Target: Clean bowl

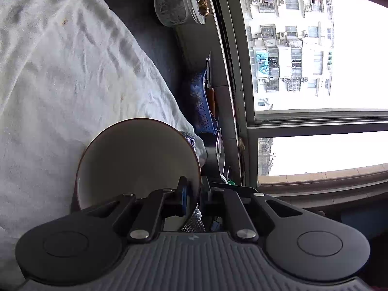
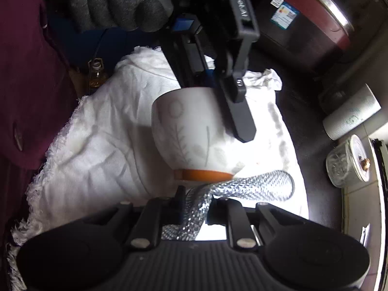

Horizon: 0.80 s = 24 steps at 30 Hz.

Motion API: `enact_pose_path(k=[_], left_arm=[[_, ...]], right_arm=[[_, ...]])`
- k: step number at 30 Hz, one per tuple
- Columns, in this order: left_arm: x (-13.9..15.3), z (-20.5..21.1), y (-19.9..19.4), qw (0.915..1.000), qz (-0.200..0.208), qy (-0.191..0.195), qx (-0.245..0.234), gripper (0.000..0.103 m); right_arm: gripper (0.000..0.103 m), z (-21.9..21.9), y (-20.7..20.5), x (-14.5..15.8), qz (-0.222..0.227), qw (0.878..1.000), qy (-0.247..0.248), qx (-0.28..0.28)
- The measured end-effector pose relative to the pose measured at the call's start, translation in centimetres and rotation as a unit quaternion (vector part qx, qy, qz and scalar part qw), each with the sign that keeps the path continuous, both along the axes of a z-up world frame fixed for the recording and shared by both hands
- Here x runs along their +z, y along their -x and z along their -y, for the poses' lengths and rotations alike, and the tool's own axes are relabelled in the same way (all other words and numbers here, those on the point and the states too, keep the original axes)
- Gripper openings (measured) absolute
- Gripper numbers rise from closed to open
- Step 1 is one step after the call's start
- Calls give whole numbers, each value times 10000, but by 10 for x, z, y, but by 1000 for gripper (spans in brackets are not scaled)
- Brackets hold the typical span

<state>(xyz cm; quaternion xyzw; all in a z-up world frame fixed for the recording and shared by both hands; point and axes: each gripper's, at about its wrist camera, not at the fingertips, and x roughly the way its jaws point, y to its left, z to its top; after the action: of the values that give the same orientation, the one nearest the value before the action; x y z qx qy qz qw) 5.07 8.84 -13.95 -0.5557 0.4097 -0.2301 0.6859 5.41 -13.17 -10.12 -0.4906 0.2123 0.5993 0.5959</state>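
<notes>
- left gripper (image 1: 194, 194): matte black linkage arms, silver round screws, two round black discs at 7 and 5 o'clock, ribbed grey housing at 6, blue pad on the inner finger.
- right gripper (image 2: 196, 203): same black links, silver screws, ribbed grey base.
- gloved hand (image 2: 116, 2) at 11 o'clock: dark grey knit.
- maroon sleeve (image 2: 26, 72) at 9 o'clock.

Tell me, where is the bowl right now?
The bowl is held up by its rim in the left gripper, above the white towel; the right gripper's silver scrubbing cloth is against its base.
</notes>
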Motion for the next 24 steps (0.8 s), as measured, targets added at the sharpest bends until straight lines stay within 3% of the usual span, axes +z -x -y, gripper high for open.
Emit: enact_pose_path(k=[9, 17, 21, 24], left_arm=[[2, 1, -3, 9999, 2, -155, 48, 11], [20, 5, -6, 9956, 261, -899, -71, 10], [33, 11, -9, 9875, 513, -1475, -209, 8], [47, 22, -15, 9725, 826, -2114, -518, 8]], right_arm=[[15, -1, 2, -4, -237, 9996, -124, 105], [6, 19, 15, 21, -737, 9935, -783, -364], [6, 37, 11, 33, -547, 9875, -1016, -1071], [6, 54, 1, 41, -307, 9781, -1117, -1728]])
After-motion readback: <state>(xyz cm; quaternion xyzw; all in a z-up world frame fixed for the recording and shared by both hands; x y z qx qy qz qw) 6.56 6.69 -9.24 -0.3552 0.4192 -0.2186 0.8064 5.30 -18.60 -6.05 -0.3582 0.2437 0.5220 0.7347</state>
